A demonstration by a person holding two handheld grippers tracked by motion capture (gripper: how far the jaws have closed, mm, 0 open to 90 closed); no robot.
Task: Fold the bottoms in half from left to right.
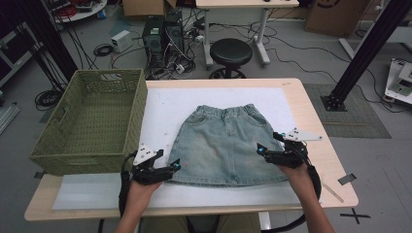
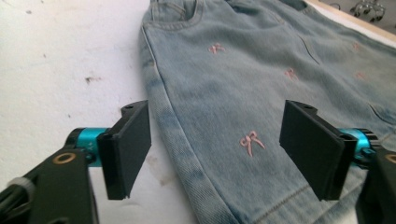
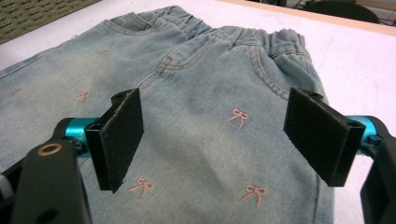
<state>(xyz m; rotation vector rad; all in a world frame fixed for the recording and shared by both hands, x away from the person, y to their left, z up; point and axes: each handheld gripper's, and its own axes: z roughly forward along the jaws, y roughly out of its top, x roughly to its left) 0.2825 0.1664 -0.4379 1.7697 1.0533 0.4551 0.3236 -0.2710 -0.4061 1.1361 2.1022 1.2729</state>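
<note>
A light blue denim skirt [image 1: 228,145] with small pink bows lies flat on the white mat, elastic waistband toward the far side. My left gripper [image 1: 171,167] hovers at the skirt's near left hem corner, jaws wide apart; in the left gripper view the skirt's [image 2: 261,79] side seam runs between the open left gripper [image 2: 217,149]. My right gripper [image 1: 265,148] is over the skirt's right side near the hem. In the right gripper view the right gripper [image 3: 215,140] stands open above the skirt's [image 3: 196,93] cloth with nothing pinched.
A green woven basket [image 1: 58,150] stands empty on the table's left part, close to the left hand. The white mat [image 1: 165,104] covers most of the wooden table [image 1: 335,165]. A black stool [image 1: 231,51], computer towers and cables are on the floor beyond.
</note>
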